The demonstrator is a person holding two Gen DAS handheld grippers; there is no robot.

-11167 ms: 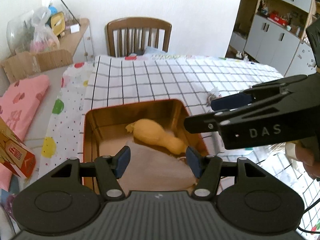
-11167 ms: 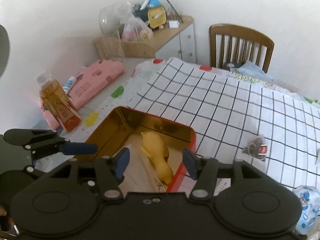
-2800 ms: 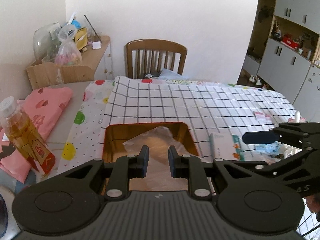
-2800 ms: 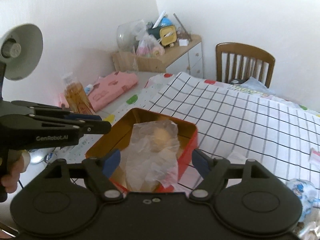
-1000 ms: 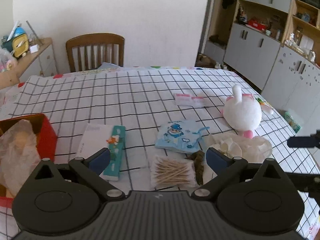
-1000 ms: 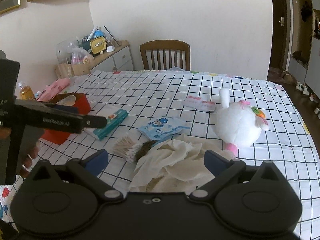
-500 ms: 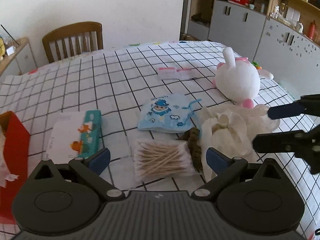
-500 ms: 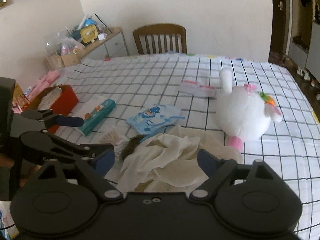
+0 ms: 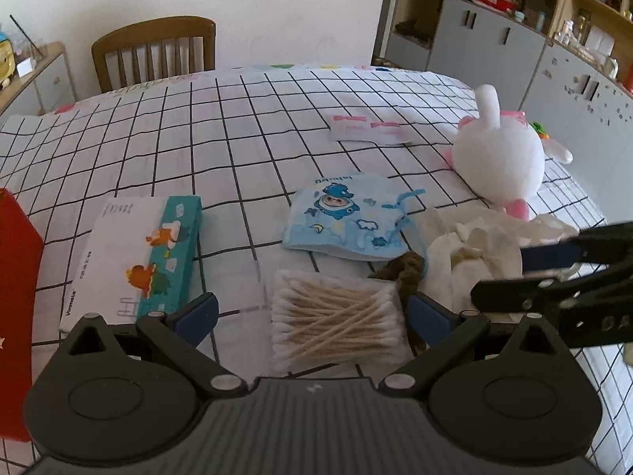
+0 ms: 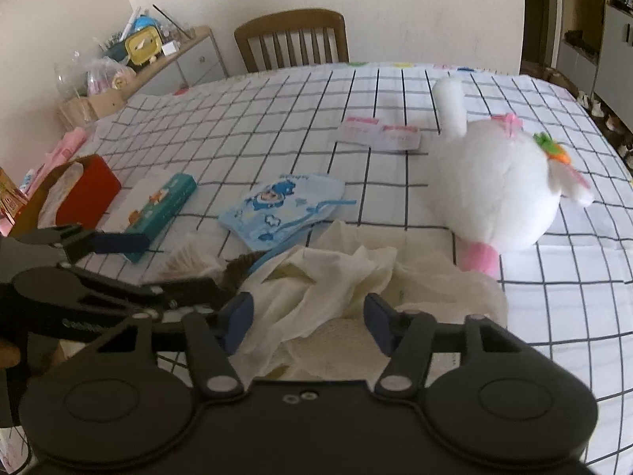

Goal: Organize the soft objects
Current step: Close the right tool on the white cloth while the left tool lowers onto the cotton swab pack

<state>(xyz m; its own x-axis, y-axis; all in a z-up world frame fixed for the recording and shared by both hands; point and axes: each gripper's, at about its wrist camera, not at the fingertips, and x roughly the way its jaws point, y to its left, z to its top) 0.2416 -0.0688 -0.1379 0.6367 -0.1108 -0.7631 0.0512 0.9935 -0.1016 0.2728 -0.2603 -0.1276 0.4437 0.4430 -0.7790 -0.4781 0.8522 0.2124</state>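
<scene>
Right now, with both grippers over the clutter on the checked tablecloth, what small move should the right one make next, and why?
Probably finish closing the right gripper on the crumpled cream cloth. Its jaws are closing with folds of that cloth bunched between them, the pads not yet clearly pressing. The left gripper hangs open over the cotton swabs, so the cloth looks like the soft thing to pick first.

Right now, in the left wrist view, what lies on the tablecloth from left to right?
Red box → teal tissue pack → cotton swab packet → cream cloth → white plush rabbit.
</scene>
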